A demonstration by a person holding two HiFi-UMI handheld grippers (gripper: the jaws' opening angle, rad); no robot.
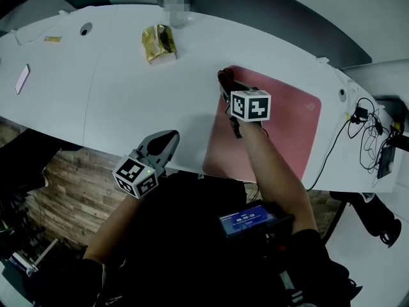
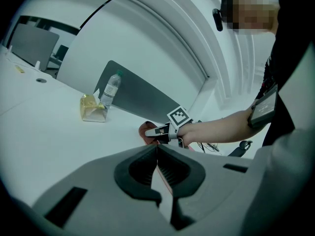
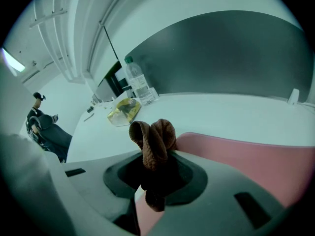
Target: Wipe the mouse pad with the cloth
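Observation:
A pink mouse pad (image 1: 281,123) lies on the white table (image 1: 128,94), right of centre. My right gripper (image 1: 225,82) is shut on a brown cloth (image 3: 152,139) and holds it at the pad's far left corner (image 3: 236,154). The cloth (image 1: 224,77) bunches up past the jaws. My left gripper (image 1: 167,141) hangs shut and empty at the table's near edge, left of the pad. From the left gripper view, the right gripper (image 2: 155,131) and cloth (image 2: 146,130) show ahead beyond the closed jaws.
A crumpled yellow packet (image 1: 158,43) and a plastic bottle (image 1: 176,8) stand at the back of the table. A phone (image 1: 22,78) lies far left. Cables (image 1: 364,133) trail at the right end. A dark panel (image 3: 221,58) rises behind the table.

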